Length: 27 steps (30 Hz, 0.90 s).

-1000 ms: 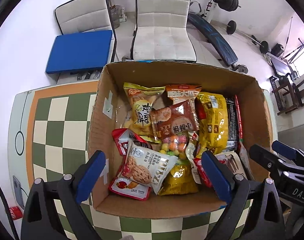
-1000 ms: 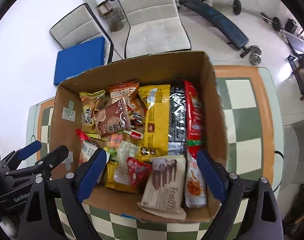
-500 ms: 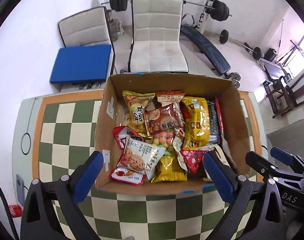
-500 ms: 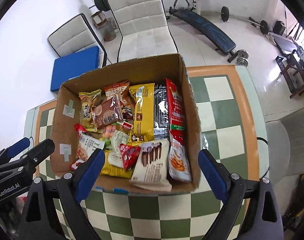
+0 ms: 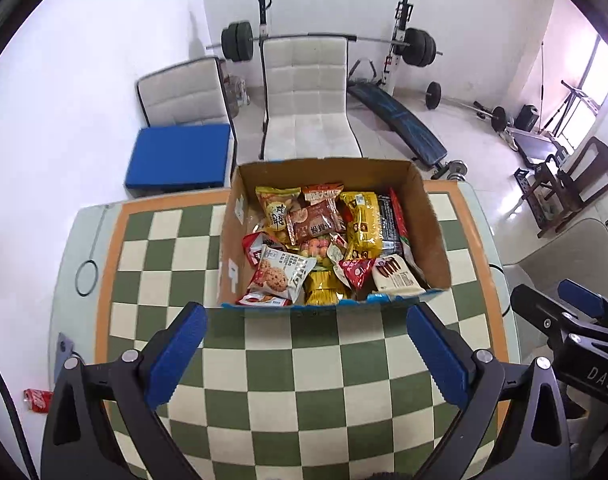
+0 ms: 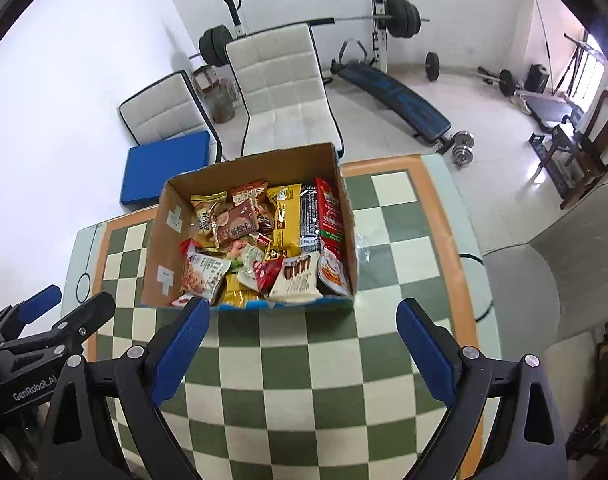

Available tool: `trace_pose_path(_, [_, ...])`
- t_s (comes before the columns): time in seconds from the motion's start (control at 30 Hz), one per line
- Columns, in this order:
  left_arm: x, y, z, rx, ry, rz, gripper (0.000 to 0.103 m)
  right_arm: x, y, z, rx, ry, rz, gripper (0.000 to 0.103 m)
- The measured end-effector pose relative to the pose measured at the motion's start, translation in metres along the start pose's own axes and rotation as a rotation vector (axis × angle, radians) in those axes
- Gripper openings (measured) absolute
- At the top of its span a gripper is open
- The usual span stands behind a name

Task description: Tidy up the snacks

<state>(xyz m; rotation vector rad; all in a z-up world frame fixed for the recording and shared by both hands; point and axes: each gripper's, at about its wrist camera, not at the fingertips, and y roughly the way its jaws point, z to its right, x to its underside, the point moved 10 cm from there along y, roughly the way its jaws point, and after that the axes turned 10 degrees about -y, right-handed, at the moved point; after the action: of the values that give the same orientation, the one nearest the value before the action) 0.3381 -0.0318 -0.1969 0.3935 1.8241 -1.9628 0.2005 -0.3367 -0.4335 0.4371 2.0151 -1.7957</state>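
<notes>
Checkered tabletop carries 1 cardboard box packed with snack packets. Both the left gripper and the right gripper have pulled back and up from the box, jaws spread wide and empty. Judged from this, sorting looks finished.

A green-and-cream checkered table with an orange border carries 1 open cardboard box, which sits toward the table's far edge.
</notes>
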Motion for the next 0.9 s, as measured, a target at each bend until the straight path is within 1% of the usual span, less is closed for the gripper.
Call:
trace_pose_path(0.13, [0.011,-0.028,0.000,0.009,-0.010,0.013,0.103,0.017,-0.038,-0.005,0.000,-0.001,0.026,0.097])
trace_pose_path(0.23, [0.013,-0.050,-0.003,0.005,-0.018,0.037,0.103,0.029,-0.064,-0.010,-0.005,-0.006,0.042,0.097])
trace_pose_path(0.5, [0.018,-0.096,-0.009,0.035,-0.070,0.073,0.103,0.037,-0.133,-0.019,0.004,-0.046,0.125,0.097])
trace_pose_path(0.63, [0.020,-0.107,-0.007,0.050,-0.076,0.082,0.103,0.037,-0.157,-0.022,0.003,-0.064,0.151,0.097])
trace_pose_path(0.8, [0.019,-0.111,-0.008,0.049,-0.080,0.093,0.103,0.037,-0.170,-0.026,0.009,-0.081,0.167,0.097])
trace_pose_path(0.9, [0.016,-0.110,-0.008,0.044,-0.086,0.102,0.103,0.034,-0.170,-0.025,0.019,-0.080,0.180,0.097])
